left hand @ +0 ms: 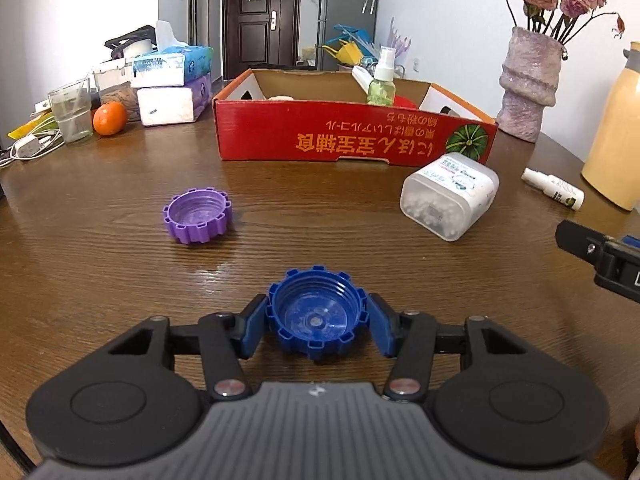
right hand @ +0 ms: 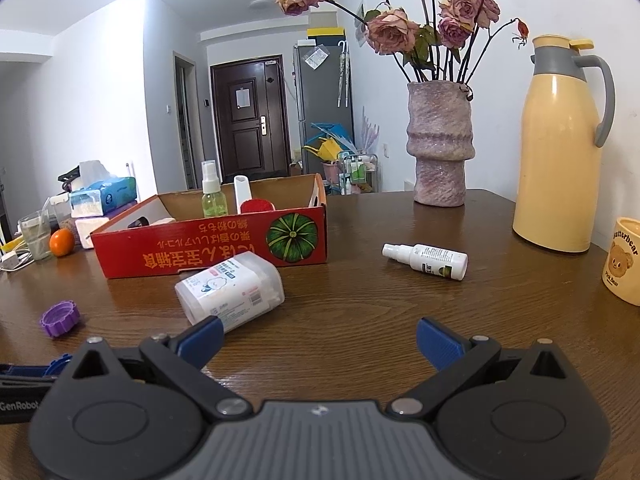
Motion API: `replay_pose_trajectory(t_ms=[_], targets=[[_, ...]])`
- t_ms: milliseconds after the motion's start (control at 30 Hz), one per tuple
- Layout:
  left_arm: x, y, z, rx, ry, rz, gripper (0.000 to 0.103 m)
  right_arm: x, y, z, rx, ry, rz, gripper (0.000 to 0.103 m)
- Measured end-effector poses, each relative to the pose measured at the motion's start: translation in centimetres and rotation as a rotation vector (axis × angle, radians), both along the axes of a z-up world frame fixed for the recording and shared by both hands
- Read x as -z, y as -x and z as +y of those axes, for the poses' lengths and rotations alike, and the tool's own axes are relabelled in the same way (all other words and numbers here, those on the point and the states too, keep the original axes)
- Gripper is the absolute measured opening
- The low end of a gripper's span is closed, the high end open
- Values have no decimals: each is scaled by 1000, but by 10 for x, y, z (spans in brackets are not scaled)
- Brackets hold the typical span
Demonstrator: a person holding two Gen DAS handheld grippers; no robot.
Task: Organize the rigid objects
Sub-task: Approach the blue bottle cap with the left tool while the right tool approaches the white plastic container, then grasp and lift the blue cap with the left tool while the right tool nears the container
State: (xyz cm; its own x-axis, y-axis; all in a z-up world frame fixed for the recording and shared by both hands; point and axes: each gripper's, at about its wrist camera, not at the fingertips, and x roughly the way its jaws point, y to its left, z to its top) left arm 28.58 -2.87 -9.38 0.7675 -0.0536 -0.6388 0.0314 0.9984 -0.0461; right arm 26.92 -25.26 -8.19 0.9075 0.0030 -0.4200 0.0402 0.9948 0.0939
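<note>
A blue ribbed cap (left hand: 316, 316) lies mouth-up on the wooden table (left hand: 320, 220), and my left gripper (left hand: 316, 304) is shut on it, both blue pads against its sides. A purple cap (left hand: 198, 216) (right hand: 60, 319) sits apart, farther back on the left. A red cardboard box (left hand: 352, 136) (right hand: 208, 252) at the back holds a green spray bottle (left hand: 382, 80). A clear cotton-swab box (left hand: 450, 194) (right hand: 230, 290) and a white spray bottle (left hand: 554, 189) (right hand: 426, 260) lie on their sides. My right gripper (right hand: 319, 326) is open with nothing between its fingers, its left finger near the swab box.
A pink vase (right hand: 440, 148) with dried roses, a yellow thermos (right hand: 560, 152) and a bear mug (right hand: 624, 264) stand at the back right. A glass (left hand: 74, 112), an orange (left hand: 110, 118), tissue packs (left hand: 172, 88) and cables crowd the back left.
</note>
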Motion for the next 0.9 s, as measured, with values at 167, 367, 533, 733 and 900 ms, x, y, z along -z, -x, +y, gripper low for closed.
replay_pose_trajectory(t_ms=[167, 367, 533, 733, 900], targets=[[-6, 0, 1, -5, 5, -19, 53, 1, 0, 3, -17, 0, -3, 103], [-18, -7, 2, -10, 0, -48, 54, 2, -2, 10, -57, 10, -9, 103], [-28, -17, 3, -17, -15, -70, 54, 3, -7, 15, -91, 10, -9, 103], [-37, -29, 3, -22, -21, -94, 54, 2, -18, 21, -118, 9, -18, 103], [-40, -39, 3, -23, -20, -100, 54, 3, -28, 24, -135, 15, -11, 103]])
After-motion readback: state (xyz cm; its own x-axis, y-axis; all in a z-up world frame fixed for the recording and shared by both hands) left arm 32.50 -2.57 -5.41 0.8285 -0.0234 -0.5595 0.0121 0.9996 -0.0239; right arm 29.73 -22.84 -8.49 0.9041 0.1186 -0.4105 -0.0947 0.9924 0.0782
